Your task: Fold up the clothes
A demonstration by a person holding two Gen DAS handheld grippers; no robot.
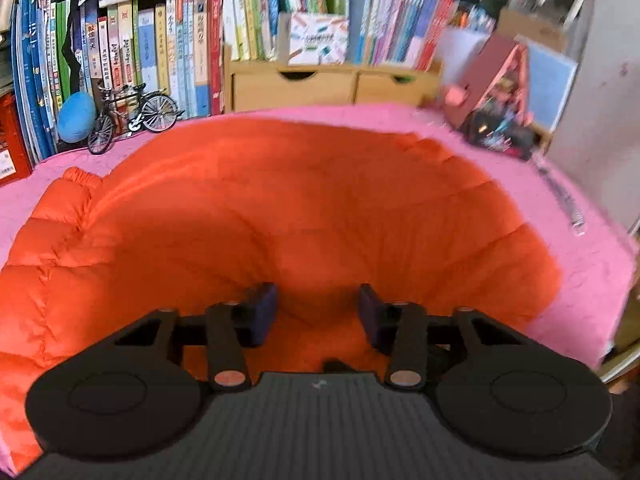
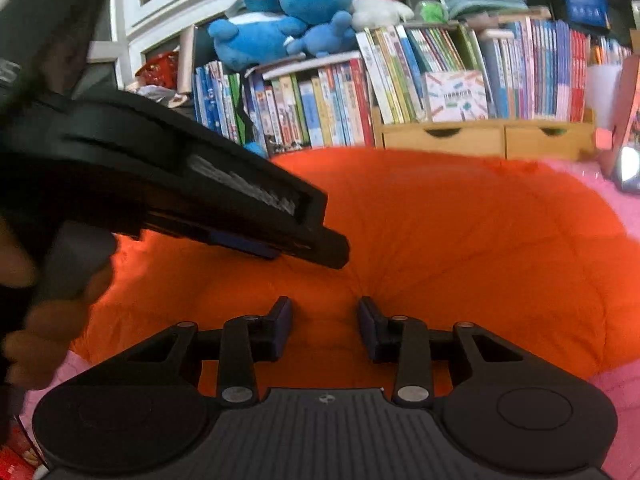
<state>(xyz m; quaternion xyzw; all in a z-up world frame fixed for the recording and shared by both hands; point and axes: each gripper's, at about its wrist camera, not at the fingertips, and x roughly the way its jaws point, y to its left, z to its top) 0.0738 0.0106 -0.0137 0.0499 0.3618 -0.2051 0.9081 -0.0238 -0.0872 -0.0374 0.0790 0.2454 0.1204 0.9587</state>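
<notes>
Your left hand-held gripper (image 1: 318, 312) hangs low over an orange quilted down jacket (image 1: 280, 208), its two blue-padded fingers set well apart with only puffed fabric showing in the gap; nothing is pinched between them. Your right hand-held gripper (image 2: 325, 330) sits the same way, fingers spread wide and empty, its pads just above the jacket where the quilting lines gather into a dimple slightly ahead and to the right of the tips. From the right wrist view the left tool crosses in from the left, angled down, its tip close above the fabric just ahead and left of the right fingers, and your hand (image 2: 48, 312) grips its handle at the left edge. The jacket lies spread across a pink-covered surface (image 1: 580, 248), filling almost everything ahead of both grippers; an elastic cuff (image 1: 80, 176) shows far to the left of the left gripper. Beyond the jacket stand rows of books (image 1: 160, 52), a wooden drawer unit (image 1: 332, 88), a model bicycle (image 1: 132, 116) ahead-left, and blue plush toys (image 2: 280, 24) on top of the books.
</notes>
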